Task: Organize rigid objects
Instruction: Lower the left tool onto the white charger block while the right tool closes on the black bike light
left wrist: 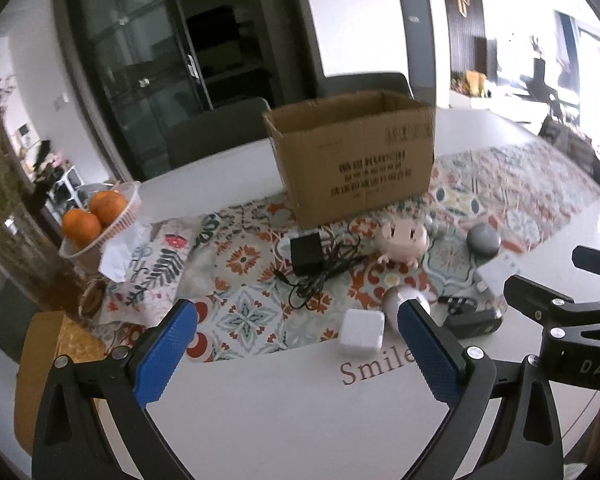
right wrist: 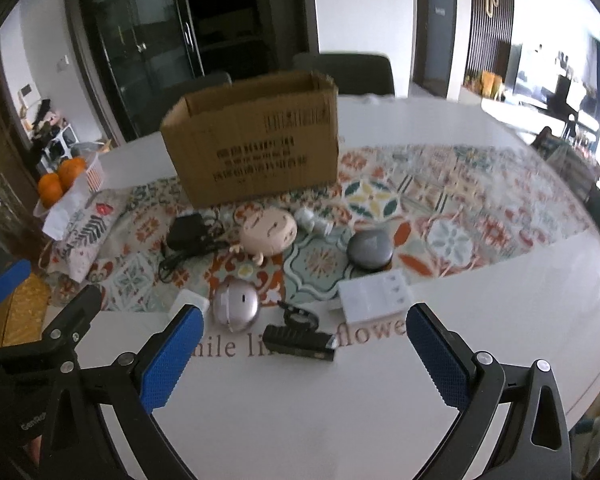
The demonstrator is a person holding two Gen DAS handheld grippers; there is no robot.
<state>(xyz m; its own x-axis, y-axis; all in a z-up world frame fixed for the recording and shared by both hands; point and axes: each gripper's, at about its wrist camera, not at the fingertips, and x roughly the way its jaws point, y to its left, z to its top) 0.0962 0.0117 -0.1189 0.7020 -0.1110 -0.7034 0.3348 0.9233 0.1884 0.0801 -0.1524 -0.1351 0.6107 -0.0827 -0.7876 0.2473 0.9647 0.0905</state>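
Both tools, left [left wrist: 298, 334] and right [right wrist: 304, 338], spread wide, holding nothing, hovering over white table [right wrist: 300, 408]. Beyond, cardboard box [right wrist: 256, 140] apparently unfilled. Before box: pink toy [right wrist: 269, 233], grey puck [right wrist: 369, 249], black adapter [right wrist: 186, 231], silver ball [right wrist: 235, 306]. Nothing sorted yet, seemingly.

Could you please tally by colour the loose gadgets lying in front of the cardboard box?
Black: 2, the power adapter and the flashlight-like device.
White: 2, the cube charger and the flat box.
Grey or silver: 3, the dark grey disc, the silver dome and a small silver piece.
Pink: 1, the round toy.
Total: 8.
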